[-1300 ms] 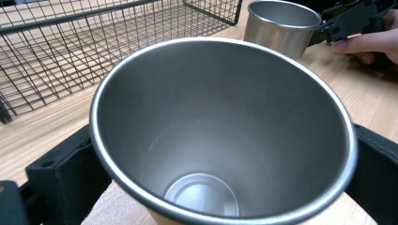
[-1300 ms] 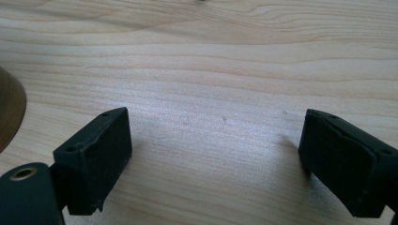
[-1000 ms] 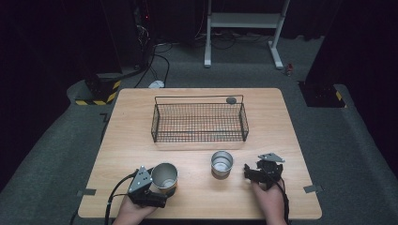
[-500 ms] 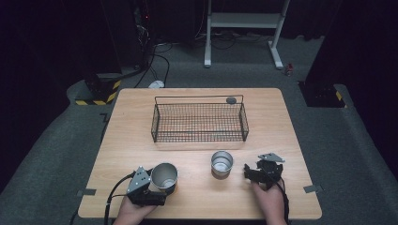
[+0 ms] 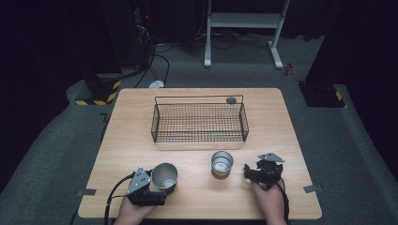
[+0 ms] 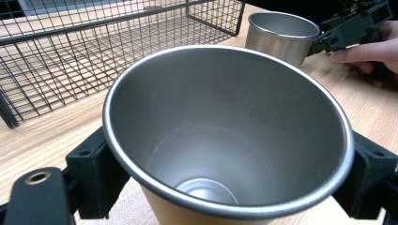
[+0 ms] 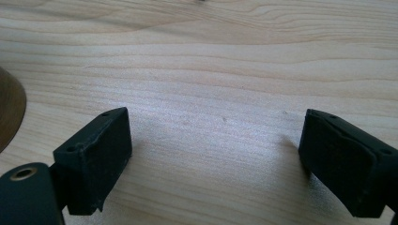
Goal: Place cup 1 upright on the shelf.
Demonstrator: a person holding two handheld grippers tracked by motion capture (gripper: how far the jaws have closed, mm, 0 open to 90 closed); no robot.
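Gripping the metal cup (image 5: 164,176) at its sides, the left tool (image 5: 151,188); cup upright, mouth upward.

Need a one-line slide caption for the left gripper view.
Left gripper closes its jaws on a metal cup beside the wire basket; a second cup stands beyond.

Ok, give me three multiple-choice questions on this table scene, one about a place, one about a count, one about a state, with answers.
1. Where is the wire basket?
A. beyond the cups
B. on the floor
C. in the right gripper

2. How many metal cups stand on the table?
A. one
B. two
C. four

3. What are the left gripper's jaws doing?
A. hanging open over bare wood
B. pressing a cup
C. gripping the basket

Answers: 1 A, the basket sits farther up the table; 2 B, the near cup and the middle cup; 3 B, both jaws flank and touch the near cup.
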